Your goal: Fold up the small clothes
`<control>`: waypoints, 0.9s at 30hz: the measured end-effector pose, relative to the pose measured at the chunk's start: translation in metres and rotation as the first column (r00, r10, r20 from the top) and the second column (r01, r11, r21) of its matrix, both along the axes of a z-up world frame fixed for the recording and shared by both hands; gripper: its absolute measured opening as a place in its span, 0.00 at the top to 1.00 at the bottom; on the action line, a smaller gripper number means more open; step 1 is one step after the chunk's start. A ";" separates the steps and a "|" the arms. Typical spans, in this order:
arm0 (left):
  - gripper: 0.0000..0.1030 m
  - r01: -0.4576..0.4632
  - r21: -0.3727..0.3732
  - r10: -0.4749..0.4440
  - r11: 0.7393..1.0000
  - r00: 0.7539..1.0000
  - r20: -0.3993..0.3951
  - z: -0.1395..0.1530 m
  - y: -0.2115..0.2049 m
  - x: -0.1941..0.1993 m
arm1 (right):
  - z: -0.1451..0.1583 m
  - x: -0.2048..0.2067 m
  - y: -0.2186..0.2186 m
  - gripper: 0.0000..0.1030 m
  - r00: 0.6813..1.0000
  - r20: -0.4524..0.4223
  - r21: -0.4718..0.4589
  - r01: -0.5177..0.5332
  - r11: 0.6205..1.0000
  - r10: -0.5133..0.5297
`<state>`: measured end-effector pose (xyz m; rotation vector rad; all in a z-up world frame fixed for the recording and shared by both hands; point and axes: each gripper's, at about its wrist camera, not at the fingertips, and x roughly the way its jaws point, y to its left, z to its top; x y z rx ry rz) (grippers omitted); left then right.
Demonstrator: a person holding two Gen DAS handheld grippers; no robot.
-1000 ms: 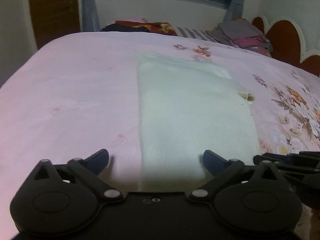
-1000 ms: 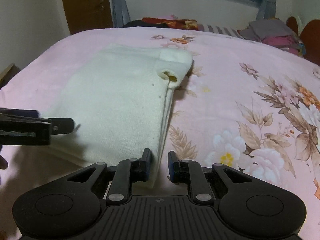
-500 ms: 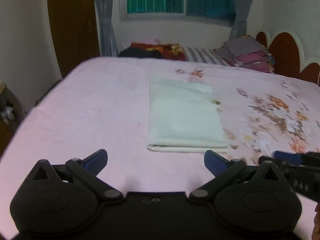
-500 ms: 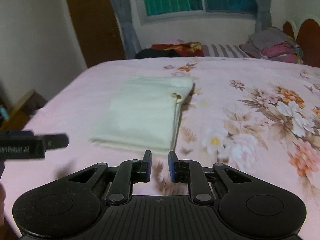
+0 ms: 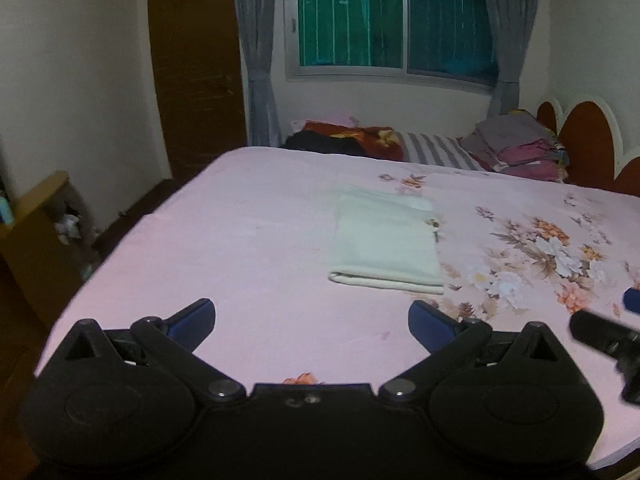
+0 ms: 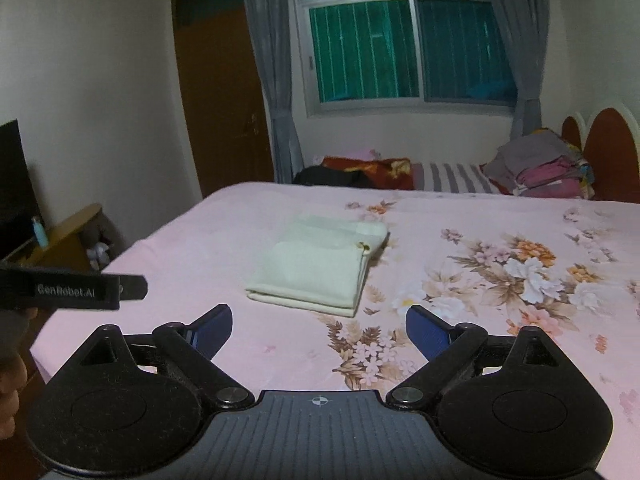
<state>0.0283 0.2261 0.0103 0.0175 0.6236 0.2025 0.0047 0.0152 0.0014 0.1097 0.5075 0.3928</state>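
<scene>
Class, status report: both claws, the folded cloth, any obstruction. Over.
Left claw open, empty. Right claw open, empty. White cloth folded flat on bed. Nothing obstructing.

- Left wrist camera: sits behind the left gripper [image 5: 310,314], above the foot of the bed [image 5: 248,240], facing the window [image 5: 394,20] on the far wall.
- Right wrist camera: looks the same way over the right gripper [image 6: 319,326], from just beside the left one.
- Both stand well back from the folded white cloth [image 5: 386,246] [image 6: 320,266].
- Shared: bed, cloth, window, curtains [image 6: 276,68], clothes pile [image 5: 520,146] [image 6: 544,168]; each view catches the other gripper at its edge.
</scene>
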 end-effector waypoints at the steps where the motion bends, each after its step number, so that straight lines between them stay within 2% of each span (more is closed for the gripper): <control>1: 0.01 -0.003 -0.001 0.003 1.000 1.000 0.001 0.001 -0.001 -0.004 | 0.002 -0.005 -0.003 0.10 1.000 0.006 0.005 0.006 1.000 -0.006; 3: 0.01 -0.008 -0.005 0.008 1.000 1.000 0.007 0.004 -0.002 -0.012 | 0.009 -0.015 -0.004 0.10 1.000 0.011 0.014 0.028 1.000 -0.028; 6: 0.01 -0.001 -0.016 0.001 1.000 1.000 0.009 0.007 -0.004 -0.018 | 0.016 -0.026 -0.008 0.00 0.998 0.018 0.038 0.059 0.998 -0.060; 14: 0.00 0.000 -0.032 0.000 0.999 1.000 0.029 0.012 -0.012 -0.030 | 0.031 -0.039 -0.014 0.00 0.994 0.070 0.057 0.084 0.995 -0.088; 27: 0.00 -0.007 -0.036 0.009 0.999 0.999 0.036 0.014 -0.022 -0.025 | 0.028 -0.033 -0.024 0.00 0.995 0.063 0.071 0.078 0.994 -0.083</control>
